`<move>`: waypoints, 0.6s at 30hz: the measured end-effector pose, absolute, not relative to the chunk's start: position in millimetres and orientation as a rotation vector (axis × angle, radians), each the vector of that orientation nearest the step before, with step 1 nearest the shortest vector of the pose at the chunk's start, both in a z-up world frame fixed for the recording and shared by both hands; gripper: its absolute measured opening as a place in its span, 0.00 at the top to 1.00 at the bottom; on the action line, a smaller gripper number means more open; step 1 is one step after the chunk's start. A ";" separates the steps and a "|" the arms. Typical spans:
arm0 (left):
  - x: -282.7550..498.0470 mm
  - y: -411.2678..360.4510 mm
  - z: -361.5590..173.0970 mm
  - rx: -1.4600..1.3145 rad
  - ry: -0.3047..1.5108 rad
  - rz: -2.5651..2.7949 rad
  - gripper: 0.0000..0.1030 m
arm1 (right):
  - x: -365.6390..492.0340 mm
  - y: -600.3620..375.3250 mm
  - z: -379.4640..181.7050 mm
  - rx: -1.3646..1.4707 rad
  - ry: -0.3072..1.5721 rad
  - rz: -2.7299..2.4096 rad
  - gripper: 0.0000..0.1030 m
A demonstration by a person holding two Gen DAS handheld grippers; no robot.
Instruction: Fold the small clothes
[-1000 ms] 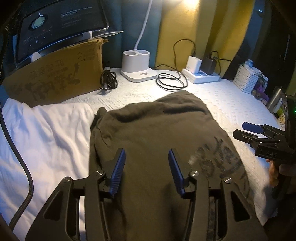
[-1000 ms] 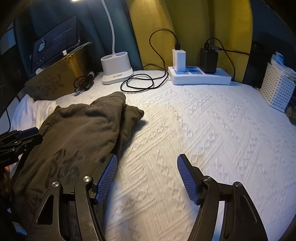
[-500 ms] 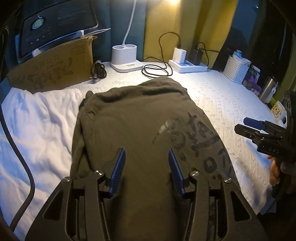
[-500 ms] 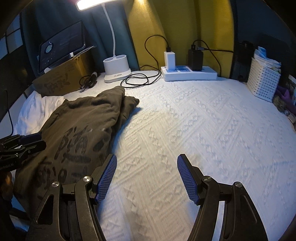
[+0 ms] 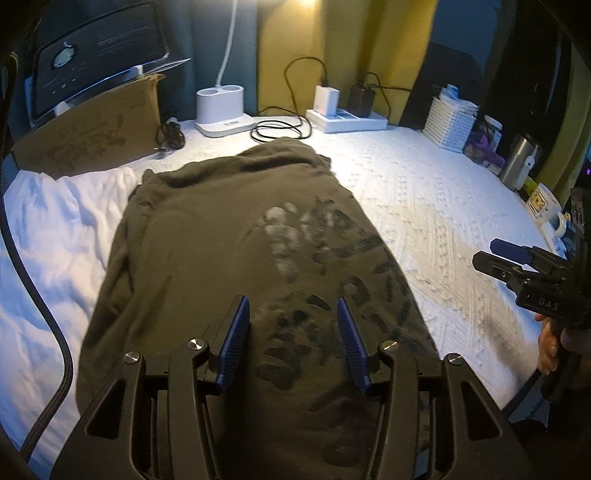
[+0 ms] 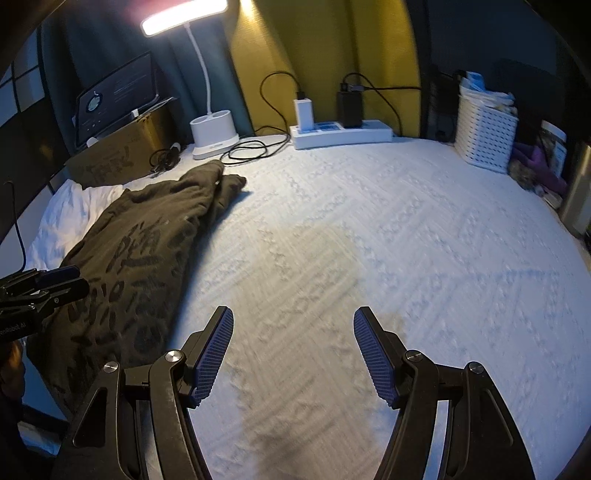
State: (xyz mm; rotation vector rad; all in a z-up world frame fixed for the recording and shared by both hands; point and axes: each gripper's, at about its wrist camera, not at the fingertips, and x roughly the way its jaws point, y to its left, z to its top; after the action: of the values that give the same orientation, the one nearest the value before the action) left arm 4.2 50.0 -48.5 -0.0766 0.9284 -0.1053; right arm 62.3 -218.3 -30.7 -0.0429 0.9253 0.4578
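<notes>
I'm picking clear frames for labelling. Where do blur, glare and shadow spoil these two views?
Left wrist: the olive shirt print is smeared, lamp glare at the top edge. Right wrist: the lamp head is blown out, the white bedspread streaky, a shadow falls ahead of the fingers.

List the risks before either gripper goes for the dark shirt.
1. The dark shirt lies partly on white cloth; the left gripper may pinch both layers.
2. The shirt's far end sits near a loose cable; pulling that way could snag it.
3. The right gripper hangs open over bare bedspread, off the shirt, so it might grab bedspread instead.
</notes>
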 end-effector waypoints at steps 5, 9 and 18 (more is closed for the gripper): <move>-1.0 30.4 -49.2 -0.058 0.934 -0.127 0.52 | 52.2 -239.2 -34.0 -0.027 0.930 0.431 0.32; -3.6 13.2 -46.0 -0.032 0.930 -0.155 0.52 | 45.1 -256.0 -33.8 -0.012 0.927 0.407 0.32; -9.4 -17.1 -36.2 0.010 0.902 -0.200 0.52 | 29.5 -292.3 -31.8 0.012 0.919 0.351 0.32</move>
State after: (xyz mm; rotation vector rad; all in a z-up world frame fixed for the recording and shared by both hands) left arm -9.4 -17.1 -36.2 0.0099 0.9020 -0.2003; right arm 29.5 -292.3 -31.8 0.0117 0.9187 0.3507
